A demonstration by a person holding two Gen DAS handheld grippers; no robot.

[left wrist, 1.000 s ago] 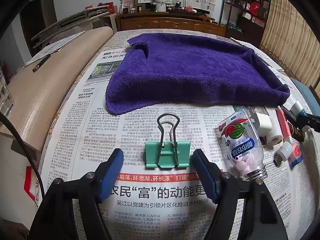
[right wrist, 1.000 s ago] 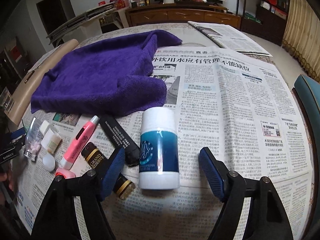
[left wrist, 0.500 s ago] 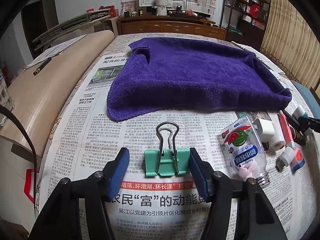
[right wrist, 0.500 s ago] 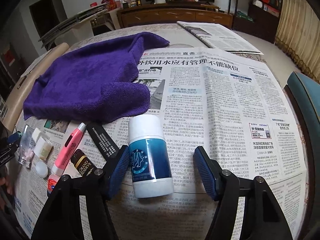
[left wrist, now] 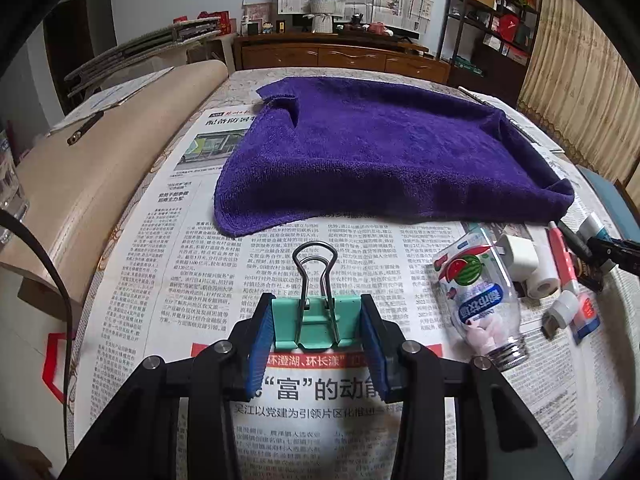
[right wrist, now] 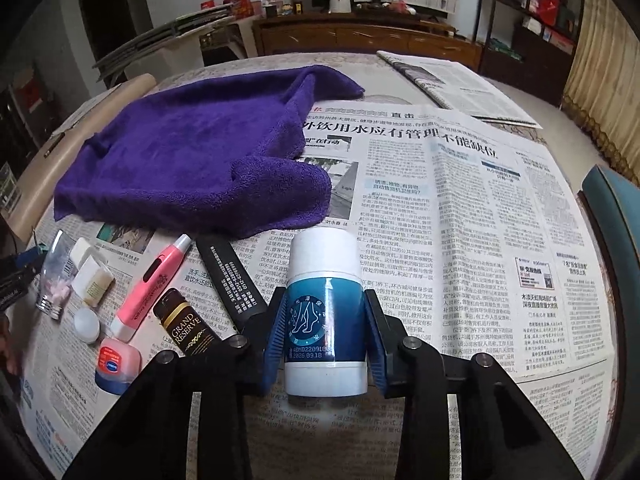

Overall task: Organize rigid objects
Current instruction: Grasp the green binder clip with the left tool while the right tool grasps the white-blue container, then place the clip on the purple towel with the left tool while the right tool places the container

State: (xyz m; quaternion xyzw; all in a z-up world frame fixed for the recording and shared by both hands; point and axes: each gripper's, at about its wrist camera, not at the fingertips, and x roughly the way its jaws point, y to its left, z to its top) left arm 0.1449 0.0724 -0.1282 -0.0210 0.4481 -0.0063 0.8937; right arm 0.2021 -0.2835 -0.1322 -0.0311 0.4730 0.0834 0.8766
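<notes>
A green binder clip (left wrist: 317, 322) lies flat on the newspaper (left wrist: 168, 272) with its silver wire handles pointing toward the purple towel (left wrist: 384, 160). The left gripper (left wrist: 316, 316) has closed in on it. One blue finger pad (left wrist: 262, 330) presses on the clip's left side, and the other pad presses on its right side. The gap between the fingers is just as wide as the clip.

A white bottle with a blue label (right wrist: 326, 316) lies on its side on the newspaper (right wrist: 460, 220). Its white cap end points away, toward the purple towel (right wrist: 192, 160). The right gripper (right wrist: 325, 320) is squeezed around the blue middle of this bottle. A blue finger pad (right wrist: 276, 340) touches each side of it.

Near the clip, to its right, lies a clear bottle with a watermelon picture (left wrist: 476, 296). It has small pink things inside and no cap on. Past it are a white cube (left wrist: 520, 256) and a small white roll (left wrist: 542, 280).

To the left of the blue and white bottle lie more small things. A black tube (right wrist: 234, 280) is just beside it, and the left blue finger sits close against it. Next come a small brown bottle that says GRAND RESERVE (right wrist: 186, 326), a pink pen-shaped tube (right wrist: 150, 286), a small red and blue jar (right wrist: 116, 364) and a round white cap (right wrist: 87, 325).

The purple towel lies bunched on the table behind all of these things.
</notes>
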